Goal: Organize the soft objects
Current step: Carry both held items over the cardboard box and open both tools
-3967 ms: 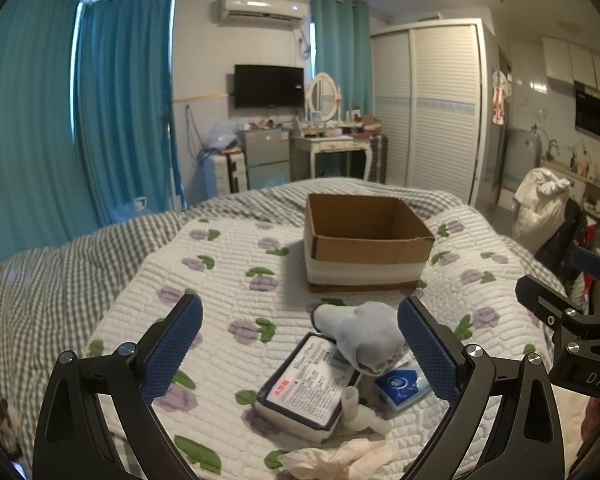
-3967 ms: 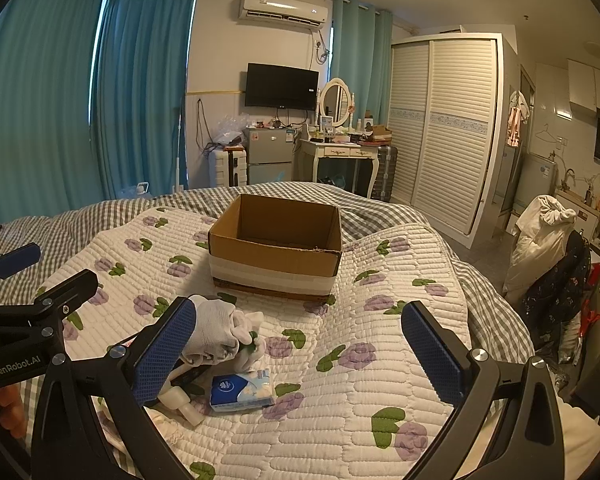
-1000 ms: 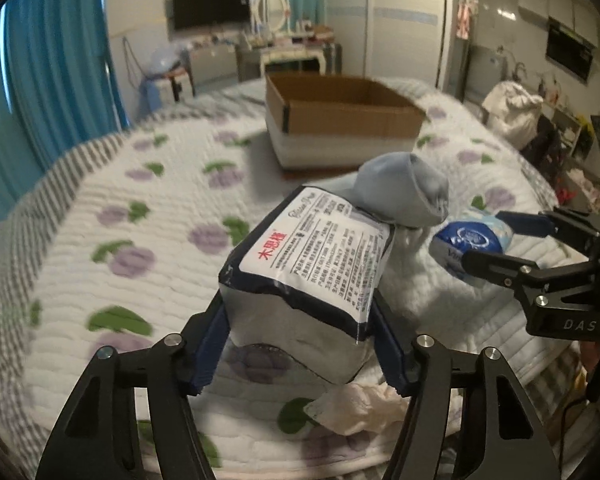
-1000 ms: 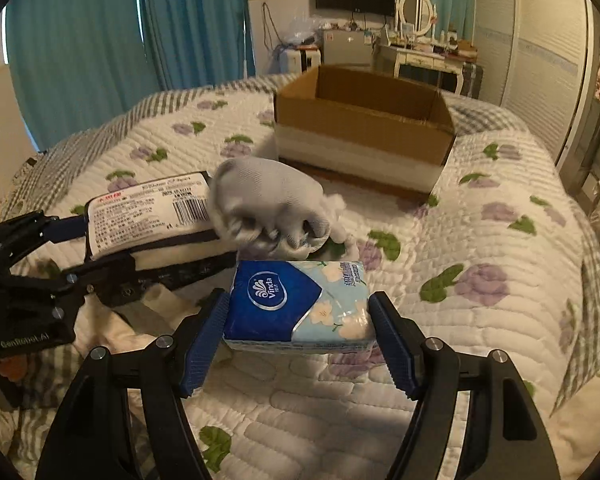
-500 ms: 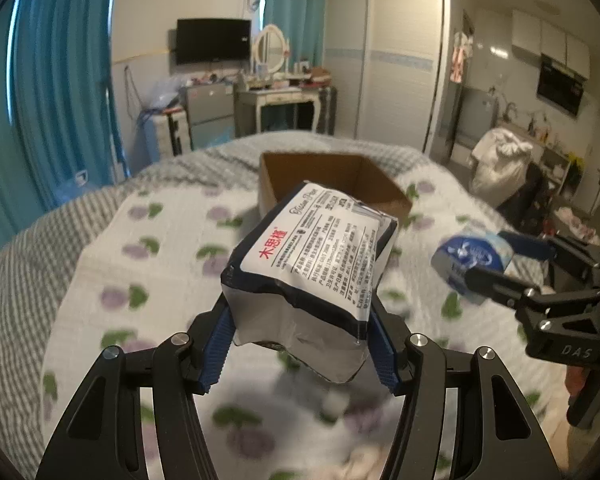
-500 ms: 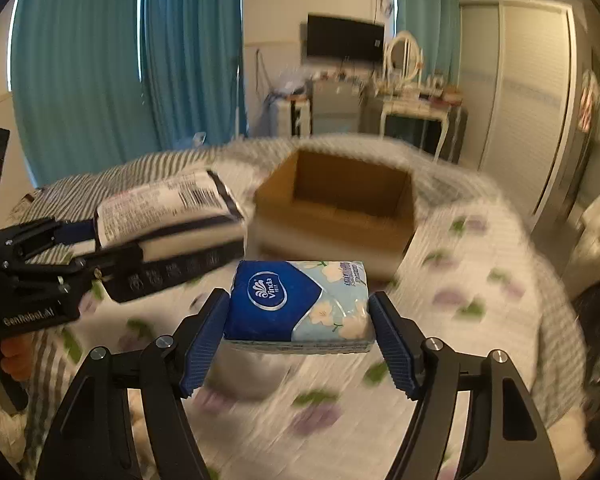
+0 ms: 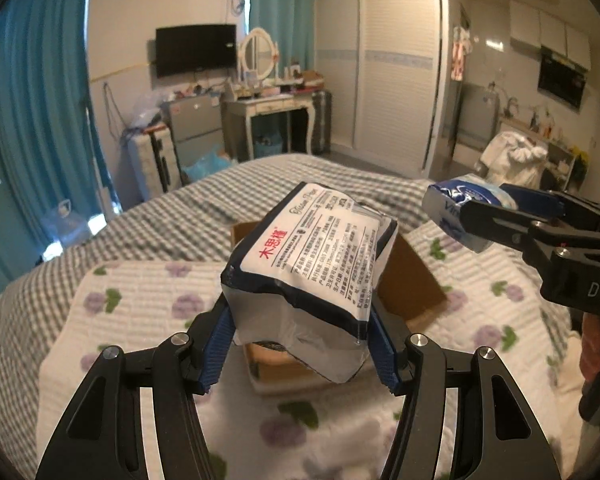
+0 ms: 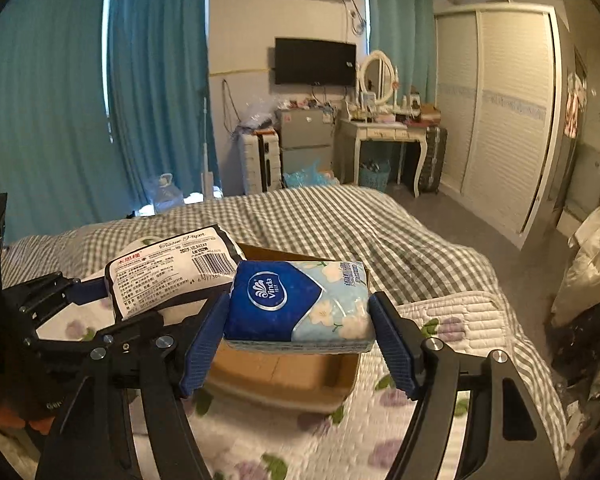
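Bedroom, quilted floral bedspread (image 7: pixel 148 300), both packs held in the air above it. Left gripper (image 7: pixel 300 336) clamps the white tissue pack (image 7: pixel 312 252); right gripper (image 8: pixel 300 334) clamps the blue tissue pack (image 8: pixel 296 304). Both hover over the open cardboard box (image 8: pixel 284 380). Best to centre each above the opening, lower, release one at a time. Readable: "Vinda" on blue; "Tissue Paper", red Chinese characters on white.

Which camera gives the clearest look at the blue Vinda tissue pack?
The right wrist view: the blue Vinda tissue pack fills the centre, logo legible. The left wrist view shows only one end of it, partly hidden by the right gripper.
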A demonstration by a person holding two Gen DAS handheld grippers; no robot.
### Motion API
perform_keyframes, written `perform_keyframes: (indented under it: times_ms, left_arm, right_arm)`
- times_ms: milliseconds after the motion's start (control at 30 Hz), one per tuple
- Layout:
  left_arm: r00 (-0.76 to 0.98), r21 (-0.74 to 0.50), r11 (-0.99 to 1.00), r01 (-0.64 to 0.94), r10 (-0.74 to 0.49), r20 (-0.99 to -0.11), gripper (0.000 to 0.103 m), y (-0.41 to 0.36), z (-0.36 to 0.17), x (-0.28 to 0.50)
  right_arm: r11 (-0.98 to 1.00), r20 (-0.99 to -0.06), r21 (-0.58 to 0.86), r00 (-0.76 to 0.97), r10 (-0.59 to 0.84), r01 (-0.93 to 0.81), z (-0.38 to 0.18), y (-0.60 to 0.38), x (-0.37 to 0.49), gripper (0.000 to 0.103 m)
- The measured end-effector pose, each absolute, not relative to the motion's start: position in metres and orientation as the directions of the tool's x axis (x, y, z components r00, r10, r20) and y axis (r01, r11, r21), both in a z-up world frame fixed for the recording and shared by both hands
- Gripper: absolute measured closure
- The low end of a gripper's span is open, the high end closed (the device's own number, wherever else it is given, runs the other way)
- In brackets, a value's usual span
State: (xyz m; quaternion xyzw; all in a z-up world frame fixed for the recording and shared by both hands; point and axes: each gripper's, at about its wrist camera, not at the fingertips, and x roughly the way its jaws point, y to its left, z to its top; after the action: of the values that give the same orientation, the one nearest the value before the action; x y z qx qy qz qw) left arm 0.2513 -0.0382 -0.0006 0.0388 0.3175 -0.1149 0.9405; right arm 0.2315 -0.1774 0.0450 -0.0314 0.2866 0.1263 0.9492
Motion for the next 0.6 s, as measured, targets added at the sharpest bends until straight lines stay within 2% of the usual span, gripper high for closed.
perform_keyframes:
  times_ms: [267, 367, 467, 533, 600]
  left_arm:
    - [0.727, 0.033, 0.972, 0.234, -0.152, -0.67, 0.042, -0.051, -0.04, 0.307]
    - [0.688, -0.016, 0.97, 0.243, -0.184, -0.702, 0.033, -0.05, -0.047, 0.315]
    - [0.693, 0.007, 0.971, 0.239, -0.166, -0.701, 0.024, -0.057, -0.045, 0.313]
    - [0.705, 0.033, 0.973, 0.23, -0.143, -0.694, 0.022, -0.061, -0.041, 0.31]
    - [0.707, 0.054, 0.974, 0.222, -0.123, -0.696, 0.022, -0.063, -0.035, 0.308]
  right_arm:
    - [0.969, -0.631, 0.073, 0.741, 0.229, -0.238, -0.007, -0.188, 0.302, 0.032]
    - [0.964, -0.635, 0.104, 0.729, 0.254, -0.245, -0.015, -0.191, 0.315, 0.032]
    - [0.966, -0.64, 0.095, 0.729, 0.245, -0.241, -0.019, -0.19, 0.315, 0.029]
    - [0.963, -0.637, 0.108, 0.726, 0.259, -0.248, -0.019, -0.194, 0.317, 0.011]
    - [0.964, -0.623, 0.116, 0.739, 0.258, -0.239, -0.013, -0.196, 0.313, 0.01]
